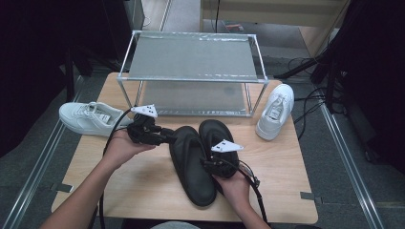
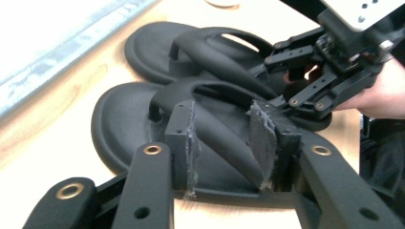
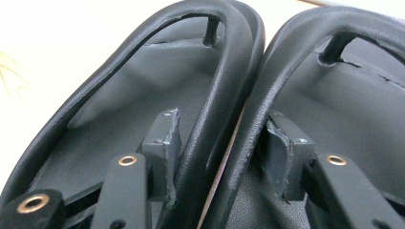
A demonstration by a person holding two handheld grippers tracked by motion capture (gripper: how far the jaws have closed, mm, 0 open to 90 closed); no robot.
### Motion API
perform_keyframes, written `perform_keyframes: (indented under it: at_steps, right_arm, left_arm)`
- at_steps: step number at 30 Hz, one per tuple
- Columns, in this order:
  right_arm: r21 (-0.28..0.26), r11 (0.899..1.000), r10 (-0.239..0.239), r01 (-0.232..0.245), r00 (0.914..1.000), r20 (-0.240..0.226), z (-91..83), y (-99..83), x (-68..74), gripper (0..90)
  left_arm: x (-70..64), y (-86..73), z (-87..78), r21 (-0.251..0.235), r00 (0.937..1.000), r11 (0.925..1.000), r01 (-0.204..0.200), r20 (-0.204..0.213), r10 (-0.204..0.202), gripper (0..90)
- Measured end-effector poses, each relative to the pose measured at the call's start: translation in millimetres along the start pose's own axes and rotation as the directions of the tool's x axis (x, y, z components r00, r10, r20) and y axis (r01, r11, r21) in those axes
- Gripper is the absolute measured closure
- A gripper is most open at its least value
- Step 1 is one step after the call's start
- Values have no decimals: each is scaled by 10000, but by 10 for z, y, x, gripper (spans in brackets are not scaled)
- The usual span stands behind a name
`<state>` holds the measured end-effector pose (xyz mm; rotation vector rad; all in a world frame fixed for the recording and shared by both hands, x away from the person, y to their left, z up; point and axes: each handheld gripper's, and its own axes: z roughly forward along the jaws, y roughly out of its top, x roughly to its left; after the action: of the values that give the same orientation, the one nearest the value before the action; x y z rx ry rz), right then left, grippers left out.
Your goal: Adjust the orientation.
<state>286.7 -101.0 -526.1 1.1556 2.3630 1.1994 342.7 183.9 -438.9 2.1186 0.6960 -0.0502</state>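
Two black flip-flop sandals lie side by side on the wooden table (image 1: 143, 191), the left sandal (image 1: 191, 177) nearer me and the right sandal (image 1: 216, 130) farther back. My left gripper (image 1: 173, 136) comes in from the left. Its pads (image 2: 184, 138) sit on either side of the left sandal's strap (image 2: 224, 129), which fills the gap between them. My right gripper (image 1: 209, 161) reaches in from the heel end. In the right gripper view its jaws (image 3: 222, 143) press the two neighbouring straps (image 3: 210, 109) together. The right gripper (image 2: 277, 78) also shows over the far sandal (image 2: 153, 47).
A two-shelf metal rack (image 1: 191, 57) stands at the back of the table. One white sneaker (image 1: 88, 117) lies at the left edge and another (image 1: 276, 110) at the right of the rack. Cables run over the floor at the right.
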Motion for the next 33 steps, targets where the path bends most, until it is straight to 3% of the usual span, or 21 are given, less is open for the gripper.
perform_keyframes:
  at_steps: [6, 11, 17, 20, 27, 30, 33]
  right_arm:
    - [186, 9998, 91, -94, 9999, 123, -20, 13, -11, 629]
    - [274, 9992, 293, -303, 9990, 350, -52, 18, -44, 709]
    - [469, 9972, 580, -584, 9983, 100, -87, 32, -133, 748]
    - [580, 9963, 634, -636, 9980, 48, -94, 46, -152, 752]
    - [485, 9956, 804, -801, 9967, -53, -144, 103, -201, 758]
    - [375, 9955, 869, -868, 9962, 3, -181, 136, -230, 758]
    - [283, 9955, 910, -908, 9958, -43, -215, 175, -261, 759]
  left_arm:
    - [31, 178, -71, -281, 9999, 9995, -124, 52, 126, 656]
    - [118, 388, -98, -107, 9997, 9998, -188, -146, 186, 643]
    - [202, 569, -95, 132, 9984, 9991, -398, -407, 403, 640]
    - [272, 675, -116, 316, 9960, 9972, -675, -566, 693, 726]
    - [509, 997, -240, 256, 9940, 9968, -764, -763, 781, 859]
    - [572, 1160, -302, 136, 9920, 9962, -863, -911, 872, 890]
    - [618, 1290, -351, 204, 9860, 9944, -1040, -1291, 1058, 896]
